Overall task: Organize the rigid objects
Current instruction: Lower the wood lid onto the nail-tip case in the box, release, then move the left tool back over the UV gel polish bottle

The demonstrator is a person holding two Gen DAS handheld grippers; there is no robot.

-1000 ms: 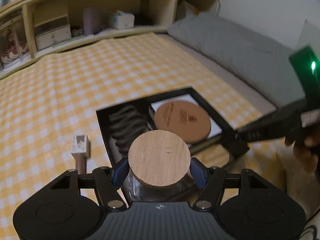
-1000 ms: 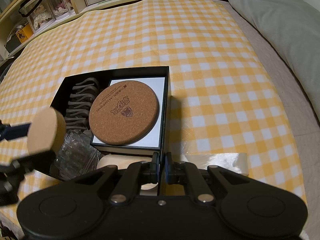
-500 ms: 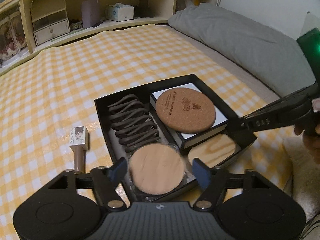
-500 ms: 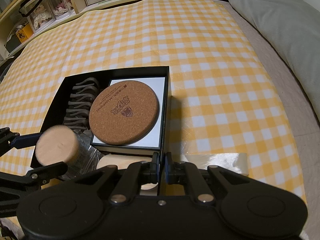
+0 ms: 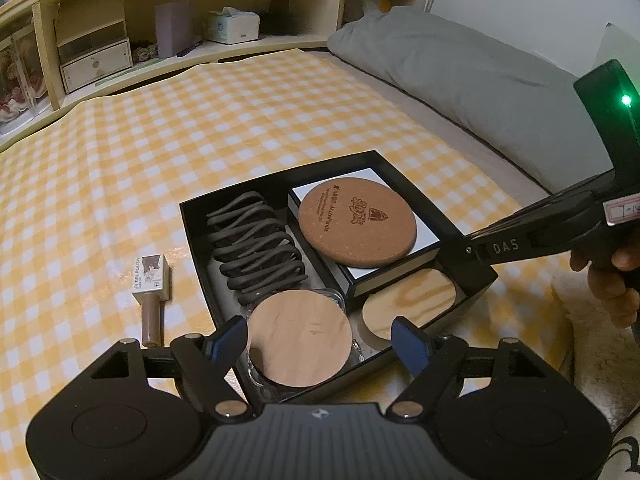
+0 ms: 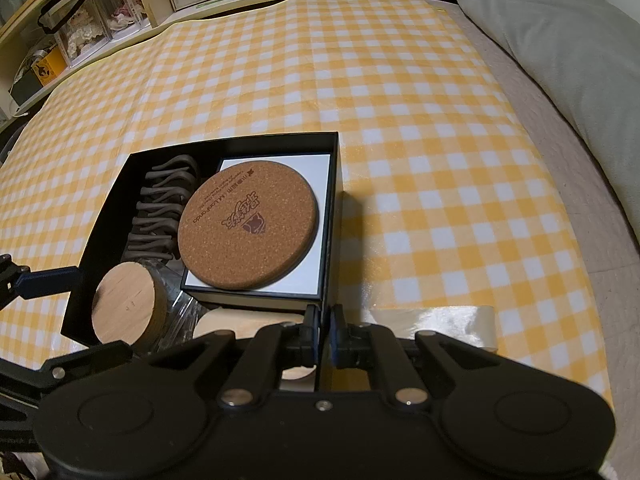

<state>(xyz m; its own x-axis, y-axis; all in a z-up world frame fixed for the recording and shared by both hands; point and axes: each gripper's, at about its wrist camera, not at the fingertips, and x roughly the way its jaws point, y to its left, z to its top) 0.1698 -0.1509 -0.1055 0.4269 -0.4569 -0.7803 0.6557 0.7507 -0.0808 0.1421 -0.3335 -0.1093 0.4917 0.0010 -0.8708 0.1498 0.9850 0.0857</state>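
Wood-lidded jar [image 5: 300, 338] upright in black box [image 5: 192, 224]; left tongs [image 5: 320, 340] released; right tongs [image 6: 325, 334] clenched on box wall.

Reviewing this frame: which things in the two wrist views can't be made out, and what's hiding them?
- Glass jar under the wooden lid: contents hidden by the lid, left wrist view.
- Wooden disc: near half covered by the right gripper, right wrist view.
- Black box: near wall hidden behind both gripper bodies.
- Nail polish bottle: small print unreadable, left wrist view.
- Hand: cut off by the frame edge.
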